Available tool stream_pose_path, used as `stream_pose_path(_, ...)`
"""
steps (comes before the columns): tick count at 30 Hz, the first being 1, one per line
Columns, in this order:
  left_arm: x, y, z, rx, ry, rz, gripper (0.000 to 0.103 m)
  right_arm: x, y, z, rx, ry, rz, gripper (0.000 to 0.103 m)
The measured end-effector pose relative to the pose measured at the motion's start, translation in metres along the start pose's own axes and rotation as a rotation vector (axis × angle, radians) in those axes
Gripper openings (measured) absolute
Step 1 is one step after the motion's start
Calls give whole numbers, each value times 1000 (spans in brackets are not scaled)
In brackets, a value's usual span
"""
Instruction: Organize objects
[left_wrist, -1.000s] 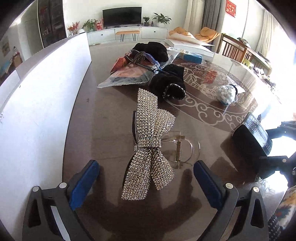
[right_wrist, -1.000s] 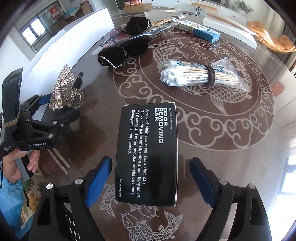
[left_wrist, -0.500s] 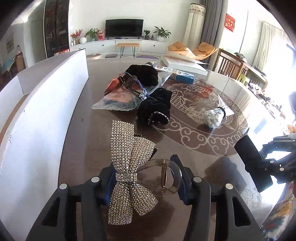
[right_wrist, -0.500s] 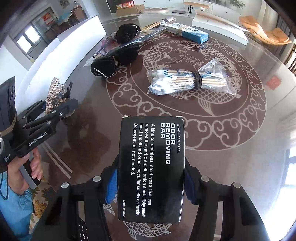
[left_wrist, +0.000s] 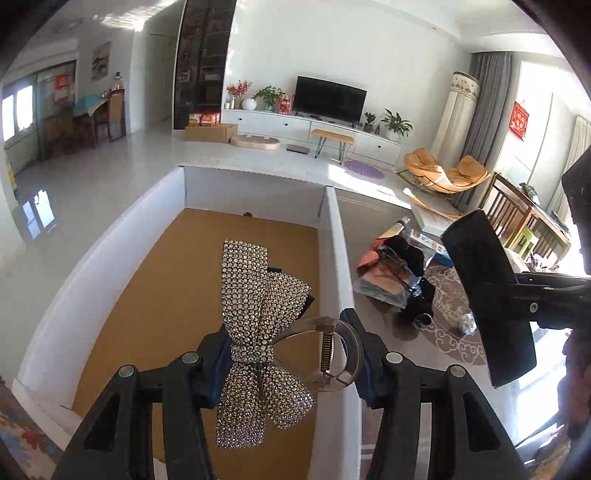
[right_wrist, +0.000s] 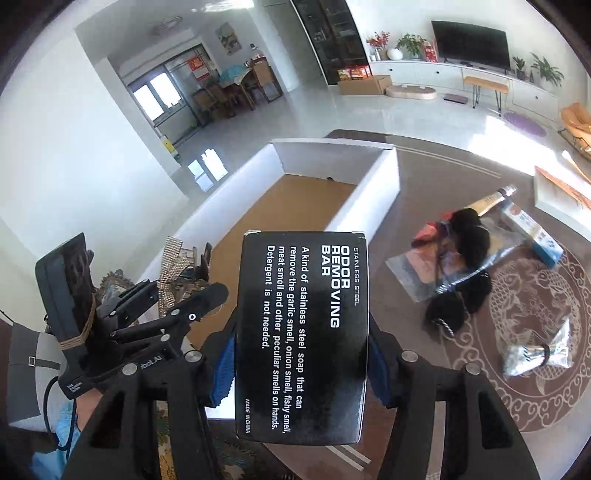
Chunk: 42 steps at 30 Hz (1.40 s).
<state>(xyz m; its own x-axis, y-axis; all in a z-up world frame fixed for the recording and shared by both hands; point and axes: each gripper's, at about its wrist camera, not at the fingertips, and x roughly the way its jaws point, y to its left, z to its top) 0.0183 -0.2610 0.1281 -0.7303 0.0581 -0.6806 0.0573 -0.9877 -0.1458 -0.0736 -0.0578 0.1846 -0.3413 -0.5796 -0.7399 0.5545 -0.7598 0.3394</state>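
My left gripper (left_wrist: 291, 363) is shut on a rhinestone bow hair clip (left_wrist: 258, 332) and holds it in the air over the near right part of a white box with a brown floor (left_wrist: 166, 302). My right gripper (right_wrist: 301, 354) is shut on a black "Odor Removing Bar" box (right_wrist: 303, 332), lifted above the table beside the white box's (right_wrist: 373, 195) near right wall. In the right wrist view the left gripper (right_wrist: 184, 291) with the bow is at the left. In the left wrist view the black box (left_wrist: 487, 295) is at the right.
On the brown patterned table (right_wrist: 424, 184) lie black hair scrunchies (right_wrist: 461, 291), a clear bag with red items (right_wrist: 428, 258), a cotton swab bundle (right_wrist: 535, 354), a blue-white tube box (right_wrist: 535, 236) and a flat white box (right_wrist: 561, 195). The white box's right wall (left_wrist: 336, 258) stands between box and table.
Both grippers have risen from the table with their objects. The left one has carried the bow over the white box; the right one has carried the black box up toward the white box.
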Motion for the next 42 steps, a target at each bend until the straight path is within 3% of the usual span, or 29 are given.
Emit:
stream_pose_path(4, 13, 55, -5, -48, 60, 115, 53, 57, 60, 19, -82, 31, 56, 59)
stream_pose_path(8, 30, 83, -14, -76, 125, 181, 55, 112, 85, 17, -102, 96, 51, 60)
stream_pose_path(10, 36, 89, -19, -94, 139, 218, 79, 129, 81, 12, -75, 120, 48, 68)
stream_pose_path(14, 32, 83, -24, -106, 99, 206, 85, 119, 64, 6, -28, 57, 31, 80)
stream_pose_path(19, 9, 30, -19, -24, 19, 127, 85, 77, 26, -15, -93, -100, -123, 101)
stream_pose_path(22, -7, -21, -22, 49, -11, 13, 91, 51, -10, -49, -148, -147, -274, 102)
stream_pose_path(26, -17, -100, -39, 161, -3, -164, 101, 23, -75, -114, -159, -113, -474, 102)
stream_pose_path(29, 1, -155, -62, 236, 52, -261, 103, 4, -134, -158, -90, -49, -584, 102)
stream_pose_path(32, 46, -197, -89, 302, 139, -218, 103, -14, -180, -189, -1, -8, -644, 102)
stream_pose_path(35, 94, -217, -104, 329, 197, -157, 103, -26, -211, -199, 58, -9, -690, 102)
stream_pose_path(42, 153, -234, -97, 330, 203, -56, 103, -24, -253, -193, 192, -44, -683, 103)
